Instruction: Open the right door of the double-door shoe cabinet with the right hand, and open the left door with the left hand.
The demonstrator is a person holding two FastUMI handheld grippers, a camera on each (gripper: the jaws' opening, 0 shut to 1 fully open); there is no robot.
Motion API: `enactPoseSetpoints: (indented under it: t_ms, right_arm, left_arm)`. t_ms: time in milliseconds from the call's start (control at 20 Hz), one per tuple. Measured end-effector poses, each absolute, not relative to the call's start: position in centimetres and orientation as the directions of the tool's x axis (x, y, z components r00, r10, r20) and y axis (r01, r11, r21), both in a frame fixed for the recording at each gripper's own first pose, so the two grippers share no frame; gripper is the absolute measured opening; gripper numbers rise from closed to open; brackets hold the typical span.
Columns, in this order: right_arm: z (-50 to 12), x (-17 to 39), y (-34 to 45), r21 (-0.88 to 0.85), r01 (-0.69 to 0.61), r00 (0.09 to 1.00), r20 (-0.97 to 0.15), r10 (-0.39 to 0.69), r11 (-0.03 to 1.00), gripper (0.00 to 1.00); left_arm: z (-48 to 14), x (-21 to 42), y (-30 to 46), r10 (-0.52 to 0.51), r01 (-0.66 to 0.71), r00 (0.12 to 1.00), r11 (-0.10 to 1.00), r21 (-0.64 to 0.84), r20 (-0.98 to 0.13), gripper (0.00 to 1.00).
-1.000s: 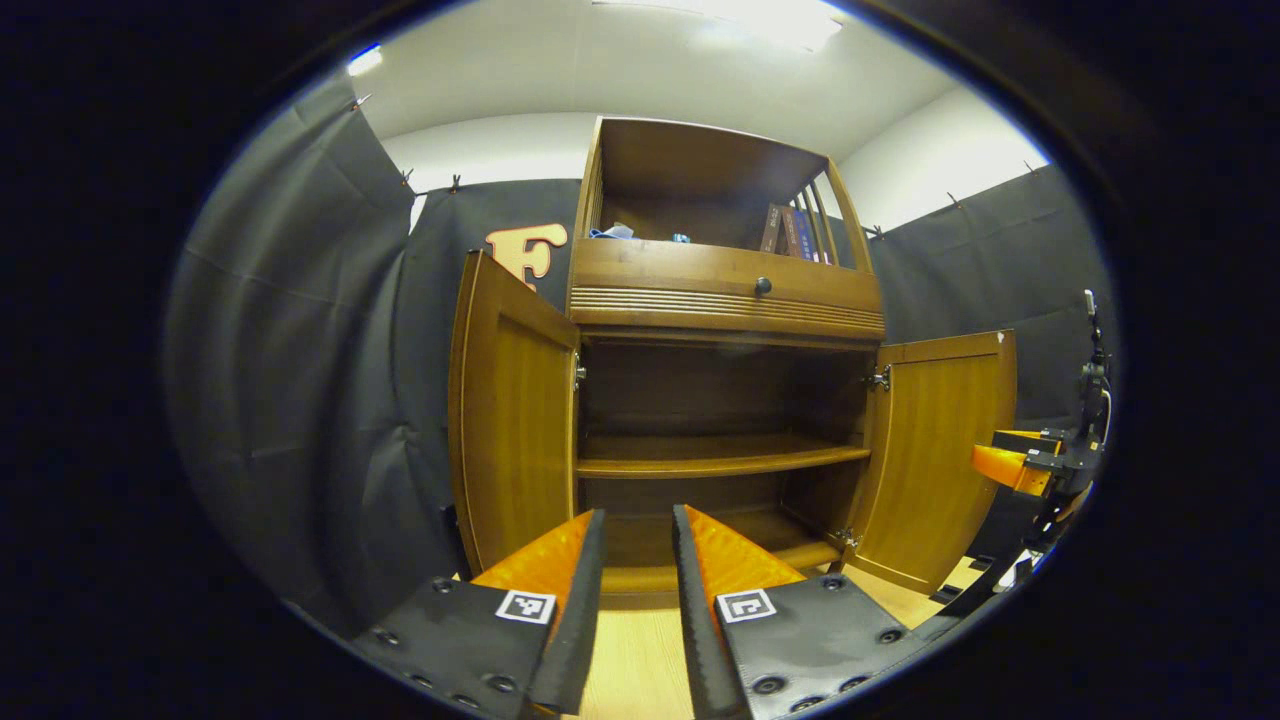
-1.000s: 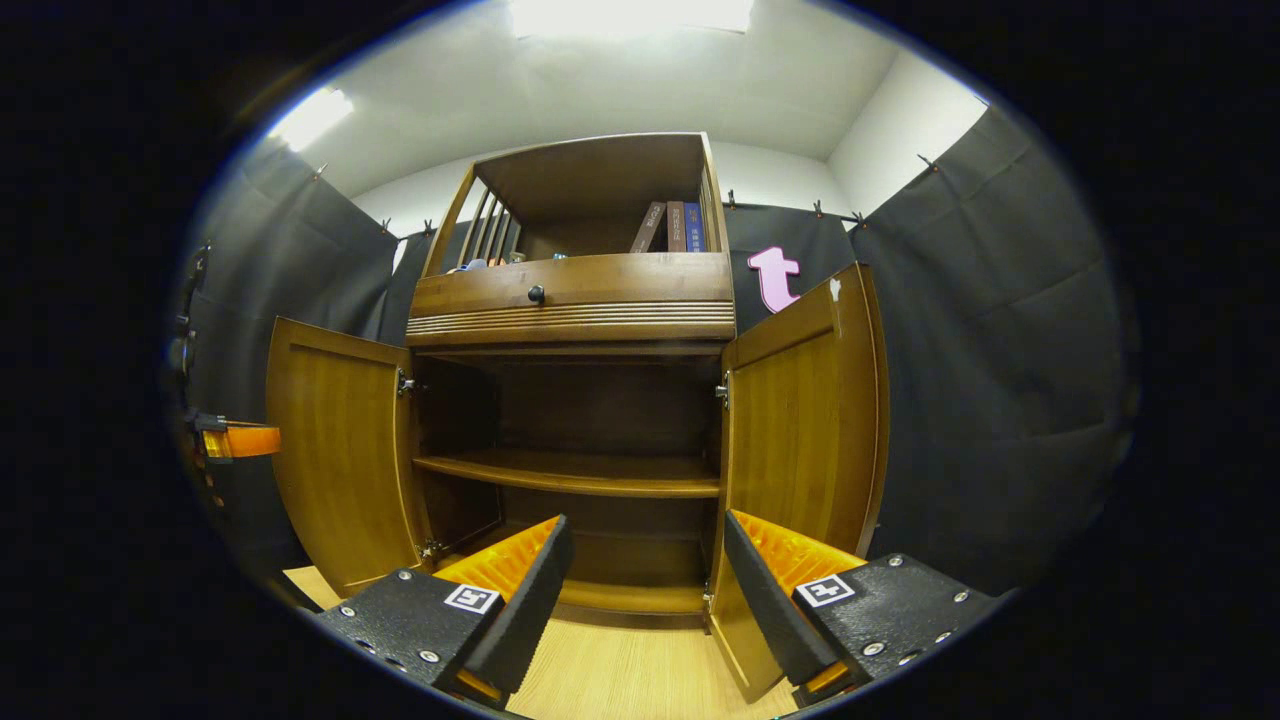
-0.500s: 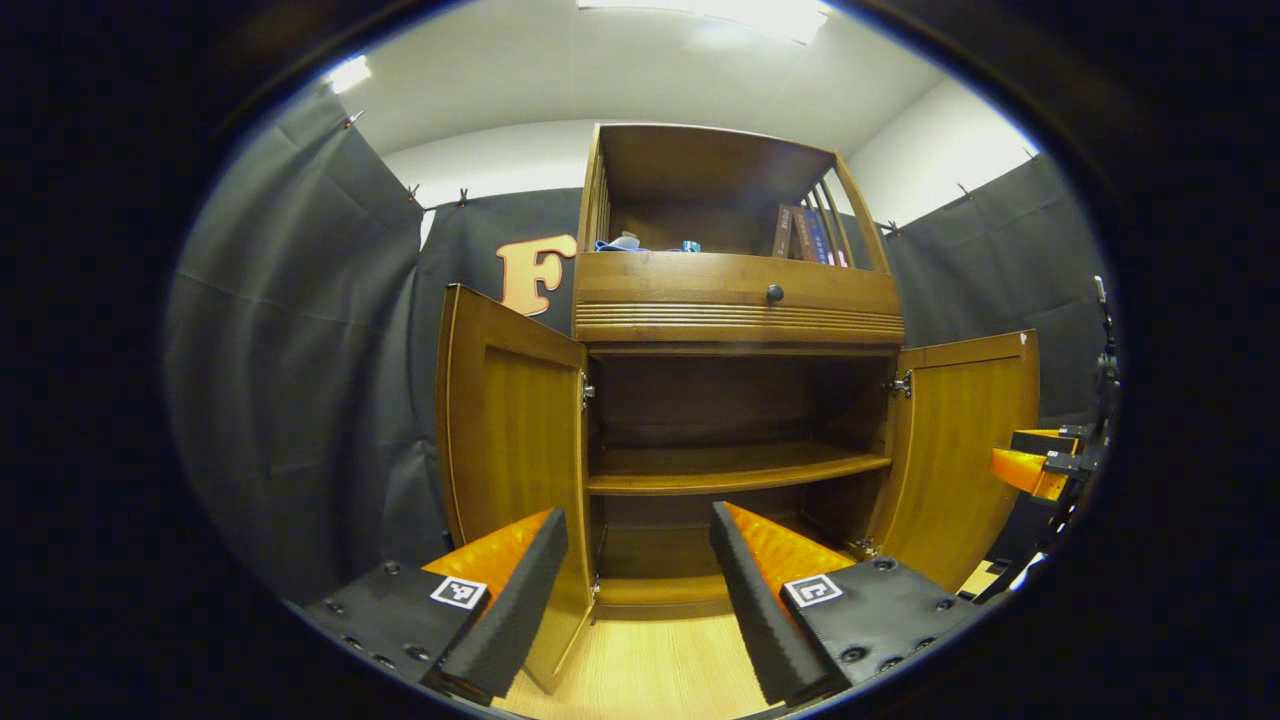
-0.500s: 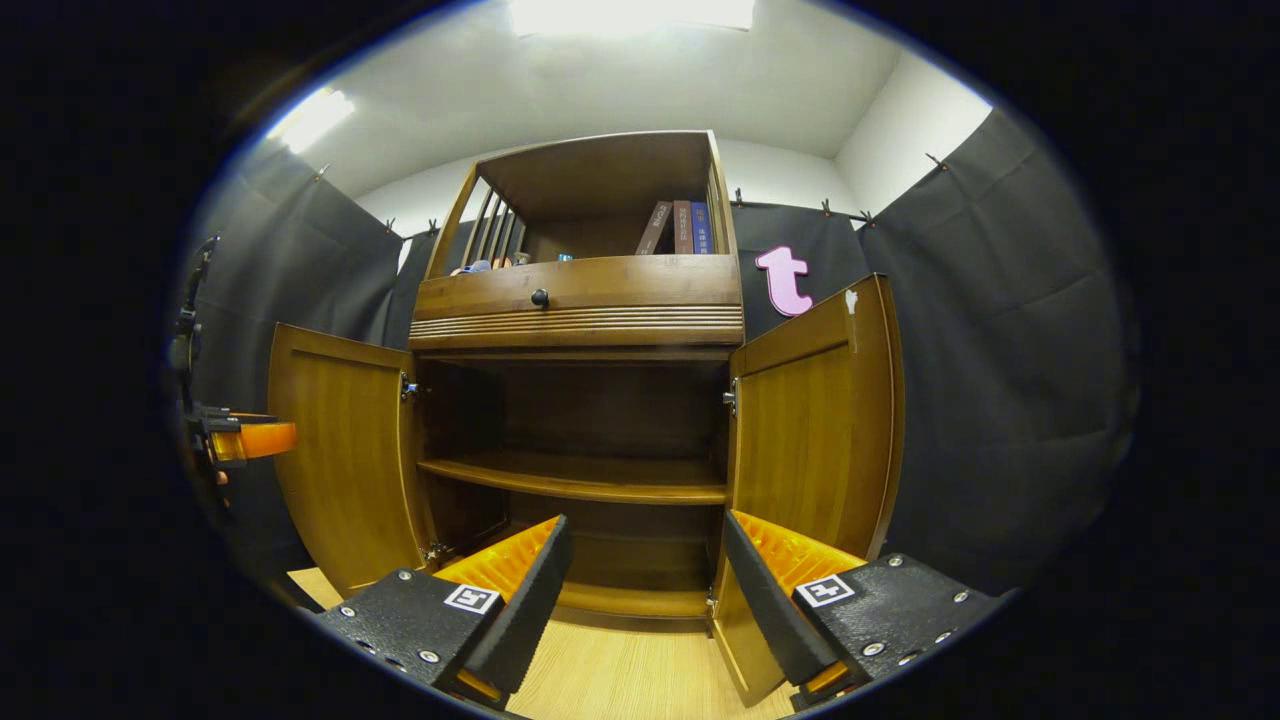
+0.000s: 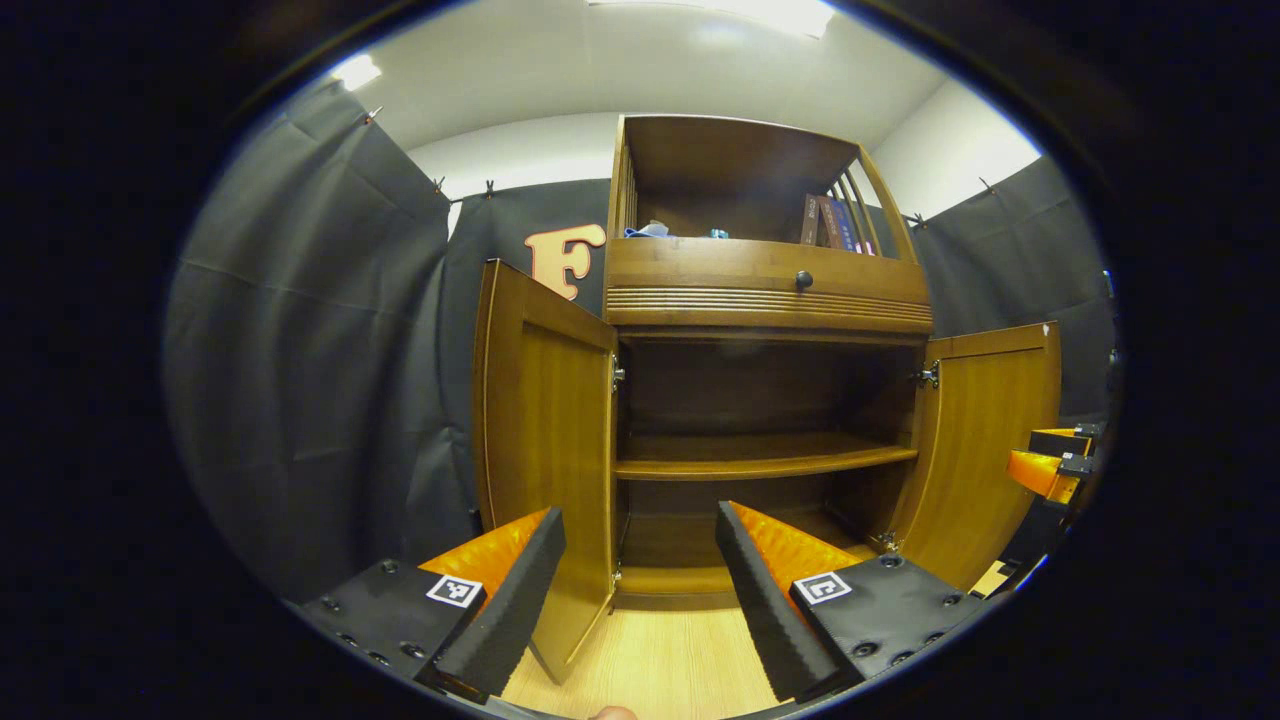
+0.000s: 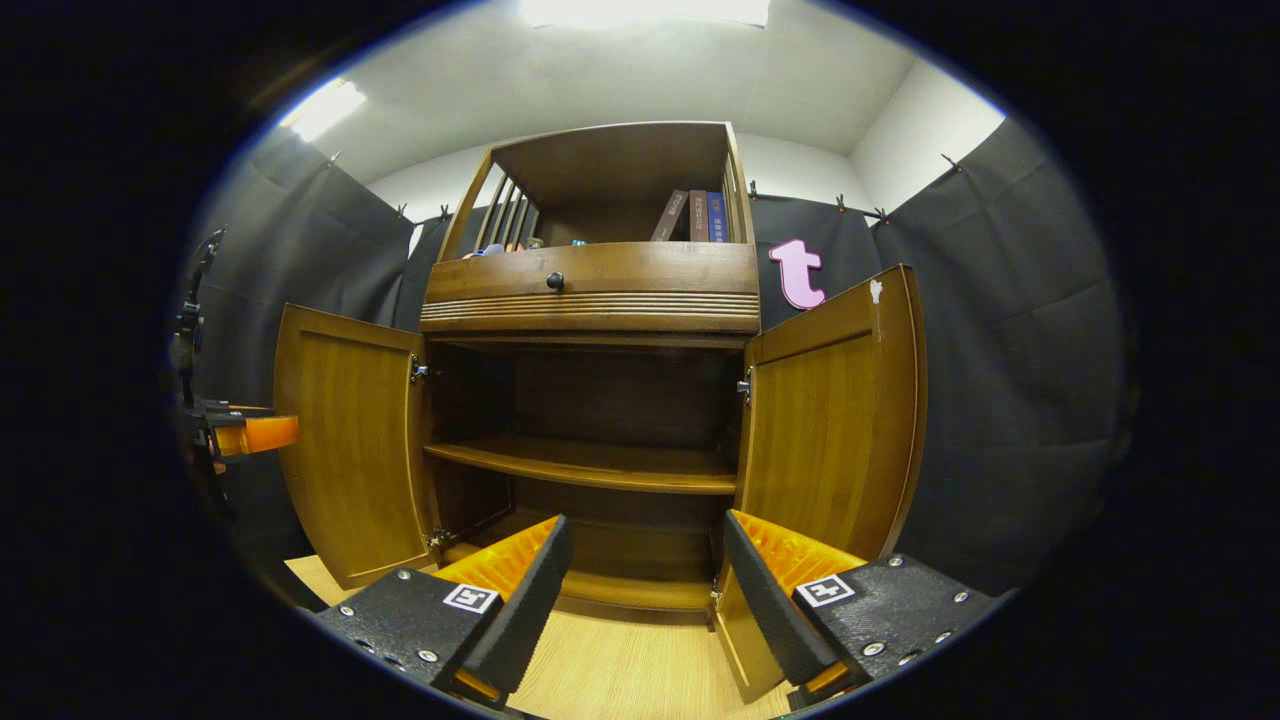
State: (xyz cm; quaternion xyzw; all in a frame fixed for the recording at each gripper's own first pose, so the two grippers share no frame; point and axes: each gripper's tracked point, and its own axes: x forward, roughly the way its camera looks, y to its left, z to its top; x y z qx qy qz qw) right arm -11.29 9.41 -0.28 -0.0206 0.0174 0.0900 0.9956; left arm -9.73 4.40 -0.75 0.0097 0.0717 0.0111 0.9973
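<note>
On the top shelf (image 6: 600, 215), books' (image 6: 697, 216) spine lettering blurs unreadably

The shoe cabinet (image 6: 590, 400) is set on the floor (image 6: 620, 680) against the booth's back wall. Its left door (image 5: 545, 440) and right door (image 6: 830, 430) are swung out to either side. A shelf (image 5: 760, 458) is seen inside, a drawer (image 5: 765, 282) above it, and books (image 6: 695, 215) in the top compartment

brown wooden shoe cabinet (image 6: 590, 300), left door (image 5: 545, 440) and right door (image 6: 830, 420) both swung open
</note>
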Motion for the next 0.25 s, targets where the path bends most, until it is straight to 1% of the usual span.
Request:
enactPoseSetpoints:
  t_ms: [50,150,250]
  right_arm:
    - [-0.1,-11.4,9.5,-0.035,-0.182,0.983,-0.032,0.181,0.983,0.93]
    - [0.4,-11.6,9.8,-0.037,-0.185,0.983,-0.021,0.184,0.982,0.93]
    - [0.7,-11.8,9.8,-0.045,-0.18,0.984,-0.012,0.18,0.983,0.93]
  left_arm:
    - [-0.3,-9.9,4.6,0.027,-0.023,0.99,0.999,0.028,-0.135,0.99]
    - [0.6,-10.2,5.1,0.042,-0.037,0.993,0.998,0.047,-0.111,0.95]
    - [1.4,-10.6,5.4,0.055,-0.05,0.995,0.997,0.058,-0.084,0.96]
